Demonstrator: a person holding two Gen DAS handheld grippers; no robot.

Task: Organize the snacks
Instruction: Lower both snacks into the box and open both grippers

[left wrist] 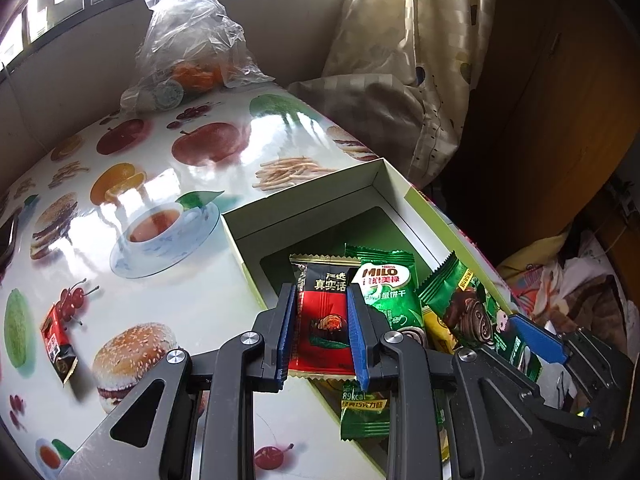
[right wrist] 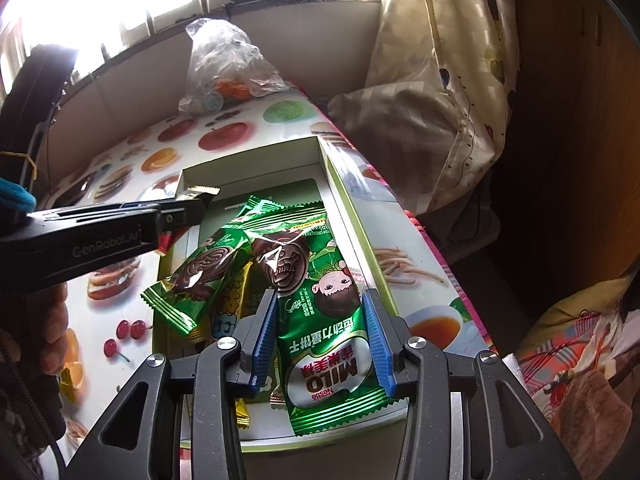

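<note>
The left gripper [left wrist: 322, 322] is clamped on a red-and-black snack packet [left wrist: 322, 320], held over the near-left corner of the open cardboard box [left wrist: 384, 178]. The right gripper [right wrist: 322, 338] grips a green Milo biscuit packet [right wrist: 320, 328] above the box's near end. More green packets [right wrist: 200, 280] and a yellow one [right wrist: 228, 300] lie inside the box. A second red packet [left wrist: 58, 344] lies on the fruit-printed table [left wrist: 160, 168], well left of the box. A clear plastic bag [left wrist: 188, 40] sits at the table's far edge.
</note>
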